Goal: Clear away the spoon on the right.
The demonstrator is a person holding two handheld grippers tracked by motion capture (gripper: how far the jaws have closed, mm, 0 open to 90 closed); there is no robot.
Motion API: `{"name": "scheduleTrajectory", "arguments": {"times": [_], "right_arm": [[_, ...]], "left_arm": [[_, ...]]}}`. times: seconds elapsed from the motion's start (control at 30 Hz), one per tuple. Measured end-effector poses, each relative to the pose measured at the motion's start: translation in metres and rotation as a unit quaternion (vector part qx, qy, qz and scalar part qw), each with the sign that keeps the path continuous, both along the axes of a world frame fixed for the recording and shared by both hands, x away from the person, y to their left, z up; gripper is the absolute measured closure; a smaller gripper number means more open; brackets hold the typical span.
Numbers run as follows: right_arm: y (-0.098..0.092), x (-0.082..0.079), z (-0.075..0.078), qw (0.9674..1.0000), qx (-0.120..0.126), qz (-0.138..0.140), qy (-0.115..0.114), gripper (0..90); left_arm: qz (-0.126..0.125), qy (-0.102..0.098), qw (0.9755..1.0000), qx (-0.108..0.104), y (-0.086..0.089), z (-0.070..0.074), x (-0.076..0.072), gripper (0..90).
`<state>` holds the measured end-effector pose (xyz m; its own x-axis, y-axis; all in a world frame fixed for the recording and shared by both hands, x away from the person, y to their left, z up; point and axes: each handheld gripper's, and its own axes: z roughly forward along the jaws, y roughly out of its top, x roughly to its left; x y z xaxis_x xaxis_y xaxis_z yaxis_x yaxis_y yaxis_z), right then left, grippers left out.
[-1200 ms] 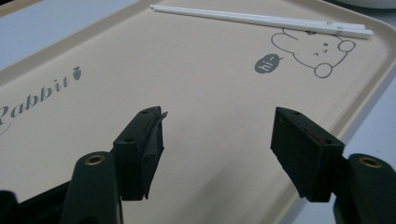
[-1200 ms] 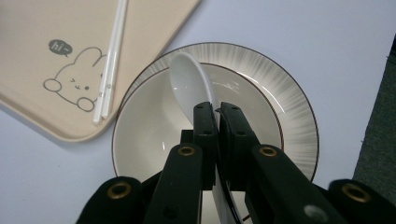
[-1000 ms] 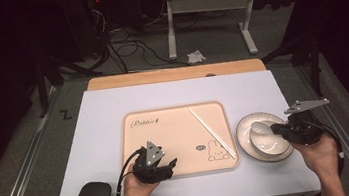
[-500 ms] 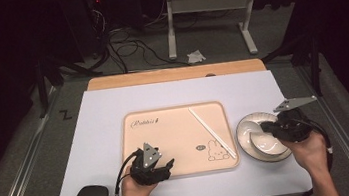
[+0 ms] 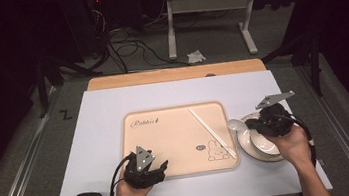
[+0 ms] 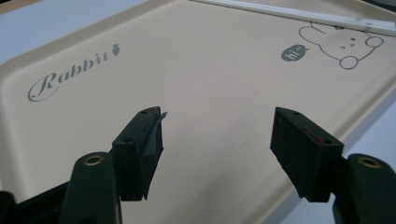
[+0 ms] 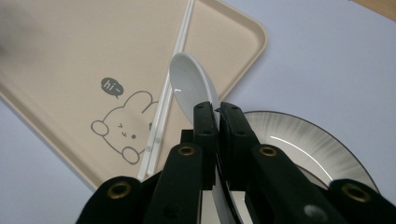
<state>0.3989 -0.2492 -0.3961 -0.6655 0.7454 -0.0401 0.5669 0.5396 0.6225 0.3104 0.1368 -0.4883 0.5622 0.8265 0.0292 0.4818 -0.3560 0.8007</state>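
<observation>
Right hand-held gripper [image 7: 217, 109] clamps white spoon [image 7: 191, 79] above bowl [image 7: 303, 140] rim; left hand-held gripper [image 6: 217, 133] gapes empty over tray [image 6: 210, 79].

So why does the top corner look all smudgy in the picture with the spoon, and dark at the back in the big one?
Right gripper view: the beige plastic tray blurs at the top-left corner, while the white ceramic spoon shows a bright glare streak. High view: light falls on the white table; the floor behind stays dark.

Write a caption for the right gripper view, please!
Right gripper pinches a white spoon over the bowl.
</observation>
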Motion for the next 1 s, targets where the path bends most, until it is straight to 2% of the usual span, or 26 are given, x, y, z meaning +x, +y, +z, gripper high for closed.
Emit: {"name": "scheduleTrajectory", "arguments": {"times": [0.23, 0.4, 0.7, 0.9, 1.0], "right_arm": [[0.015, 0.012, 0.003, 0.9998, -0.003, 0.019, 0.001, 87.6], [0.026, 0.02, 0.006, 0.9995, -0.008, 0.029, 0.0, 87.6], [0.043, 0.04, -0.002, 0.9985, -0.042, 0.021, 0.027, 87.6], [0.054, 0.054, -0.016, 0.9964, -0.07, -0.002, 0.049, 87.7], [0.06, 0.06, -0.021, 0.9953, -0.081, -0.011, 0.052, 87.6]], "left_arm": [[0.021, 0.001, 0.9998, -0.004, 0.008, 0.0, -0.004, 34.4], [0.026, 0.002, 0.9996, -0.005, 0.011, 0.0, -0.005, 34.4], [0.019, 0.001, 0.9998, -0.006, 0.011, 0.002, -0.004, 34.4], [0.011, 0.001, 0.9999, -0.004, 0.007, 0.002, -0.001, 34.4], [0.007, 0.0, 1.0, -0.005, 0.006, 0.002, 0.0, 34.3]]}}
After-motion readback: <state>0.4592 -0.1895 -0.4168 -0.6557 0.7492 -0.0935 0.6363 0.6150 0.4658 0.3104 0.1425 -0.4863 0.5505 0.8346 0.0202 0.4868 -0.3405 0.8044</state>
